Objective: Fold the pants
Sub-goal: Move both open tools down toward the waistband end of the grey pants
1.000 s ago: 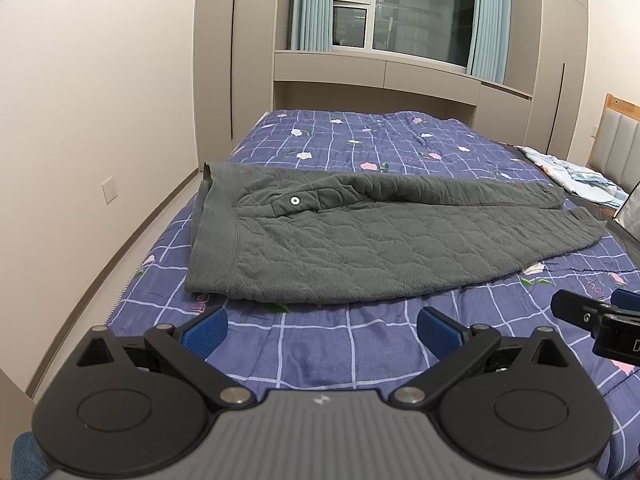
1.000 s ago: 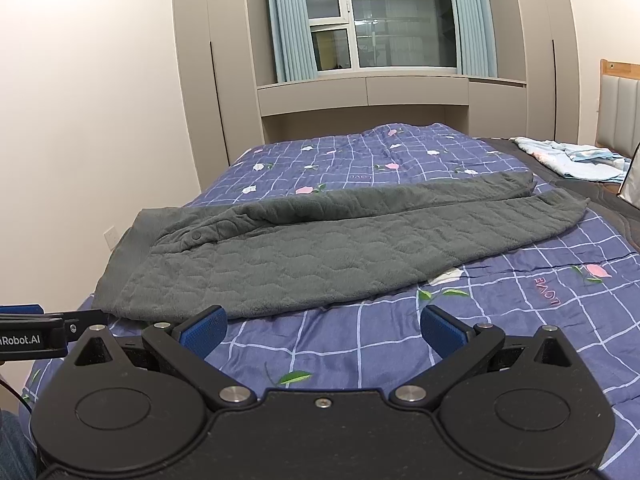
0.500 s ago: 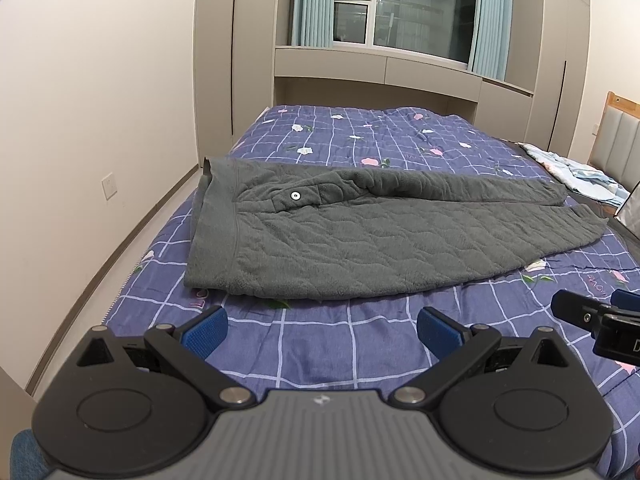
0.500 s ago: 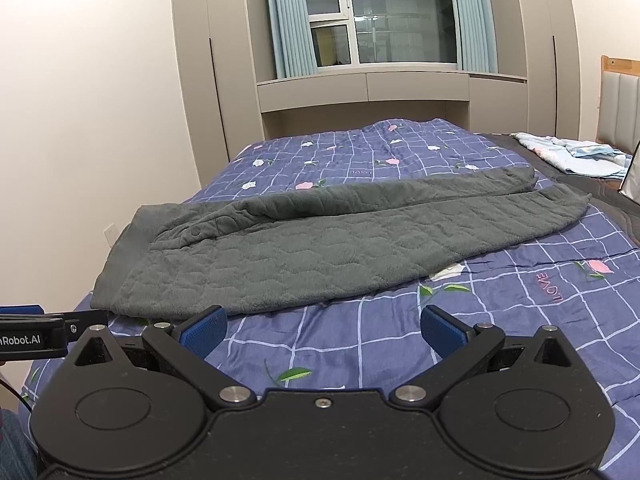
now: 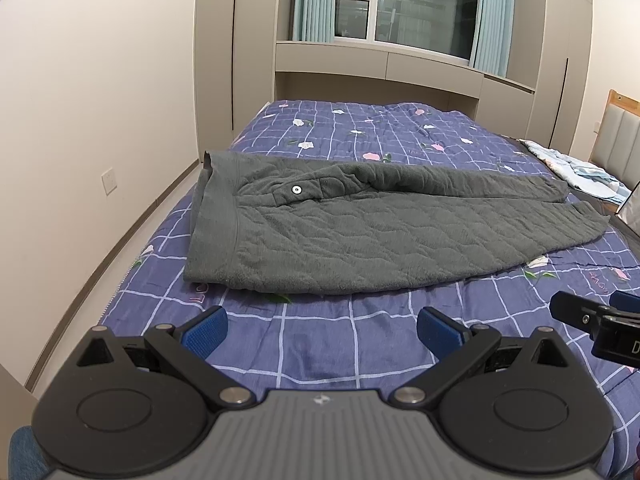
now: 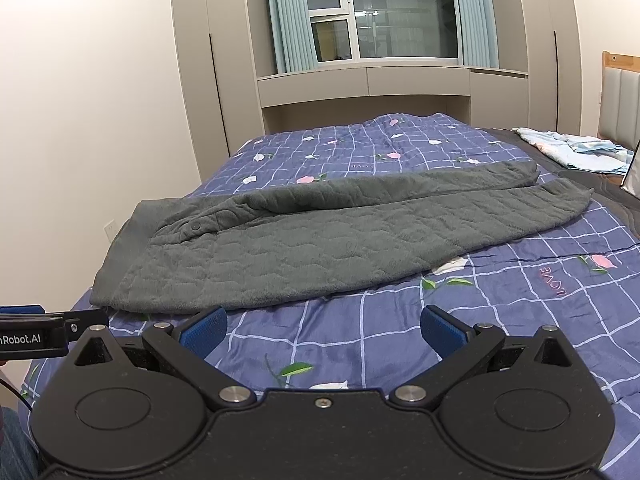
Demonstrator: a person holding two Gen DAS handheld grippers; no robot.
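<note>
Grey quilted pants (image 5: 360,232) lie flat on the bed, folded lengthwise, waistband to the left and leg ends to the right; they also show in the right wrist view (image 6: 320,244). A white snap button (image 5: 296,189) sits near the waistband. My left gripper (image 5: 322,330) is open and empty, above the quilt just short of the pants' near edge. My right gripper (image 6: 322,330) is open and empty, also short of the near edge. The right gripper's tip shows at the right edge of the left wrist view (image 5: 600,320).
The bed carries a purple checked quilt (image 5: 360,344) with flowers. A light blue cloth (image 6: 576,152) lies at the far right by the headboard (image 6: 620,108). A wall (image 5: 80,120) and floor strip run along the left; cabinets (image 6: 360,92) and a window stand behind.
Both views have tilted up slightly, so the pants sit lower in frame. Both grippers stay open and the pants have not moved.
</note>
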